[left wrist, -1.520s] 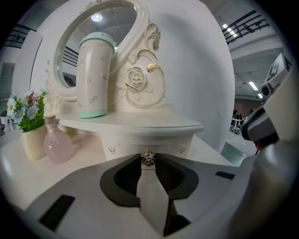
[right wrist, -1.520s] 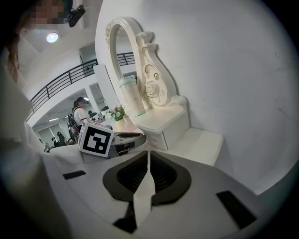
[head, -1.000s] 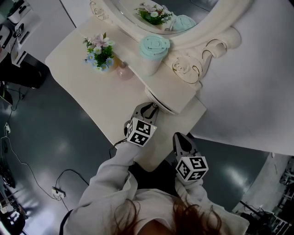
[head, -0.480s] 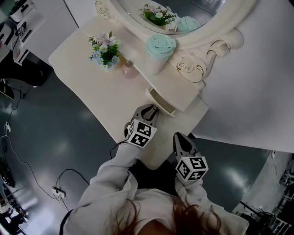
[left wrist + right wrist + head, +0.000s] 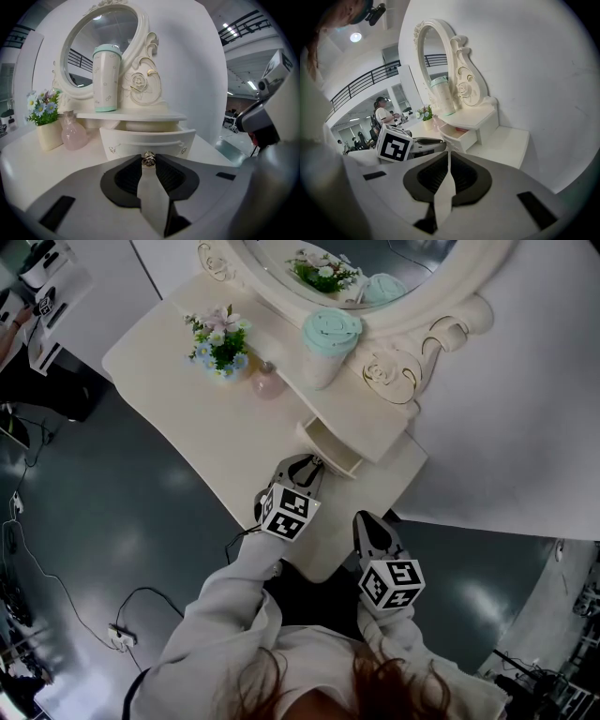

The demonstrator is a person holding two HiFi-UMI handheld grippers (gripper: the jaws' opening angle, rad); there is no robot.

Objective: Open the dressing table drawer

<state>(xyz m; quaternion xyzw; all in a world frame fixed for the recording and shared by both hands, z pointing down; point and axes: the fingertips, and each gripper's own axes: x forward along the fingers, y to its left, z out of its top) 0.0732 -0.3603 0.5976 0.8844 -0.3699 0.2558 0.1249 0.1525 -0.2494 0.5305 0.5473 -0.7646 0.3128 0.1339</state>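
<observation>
We wear a white long-sleeved top, and our reddish-brown hair falls across it below the left gripper. That gripper and the right gripper beside it are light grey shells with black ribbed pads. Each carries a white cube printed with black square markers.

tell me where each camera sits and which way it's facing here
Head view: on the person's head, looking steeply down at the dressing table; shows left tongs, right tongs, a sleeve.
Left gripper view: rides the left tongs, facing the drawer front; its jaws pinch the knob.
Right gripper view: rides the right tongs, facing the drawer at an angle; jaws together, left tongs' cube visible.
Shared: all show the part-open drawer.
</observation>
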